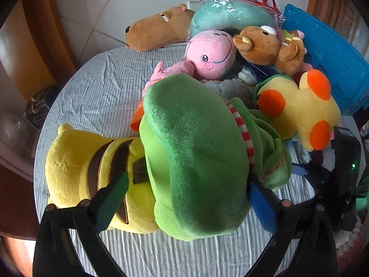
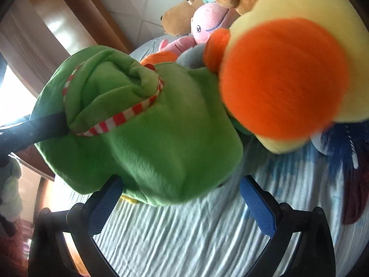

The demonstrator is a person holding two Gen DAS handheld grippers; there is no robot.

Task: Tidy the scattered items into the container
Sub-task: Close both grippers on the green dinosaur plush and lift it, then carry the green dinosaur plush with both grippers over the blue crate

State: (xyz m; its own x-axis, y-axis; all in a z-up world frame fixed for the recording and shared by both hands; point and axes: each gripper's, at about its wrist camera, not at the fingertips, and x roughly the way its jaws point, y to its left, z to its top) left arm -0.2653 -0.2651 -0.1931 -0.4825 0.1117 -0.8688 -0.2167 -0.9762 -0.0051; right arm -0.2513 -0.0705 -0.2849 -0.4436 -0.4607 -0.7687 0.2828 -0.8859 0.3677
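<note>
green plush toy (image 1: 193, 157) on bed (image 1: 96, 97), straddled by left tongs (image 1: 186, 196), released; right tongs (image 2: 180, 198) likewise released. pickup step; next, clench, carry to blue container (image 1: 327, 53).

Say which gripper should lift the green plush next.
Left, probably. Its fingers already straddle the green plush; the right gripper only reaches its near edge.

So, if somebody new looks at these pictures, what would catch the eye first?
Most striking is the big green plush toy with a red and white striped band, filling the foreground between the wide fingers of the left gripper. To its right lies a pale yellow plush with orange spots, close and blurred in the right wrist view. Behind them a pink plush and brown bears sit beside a blue container.
</note>
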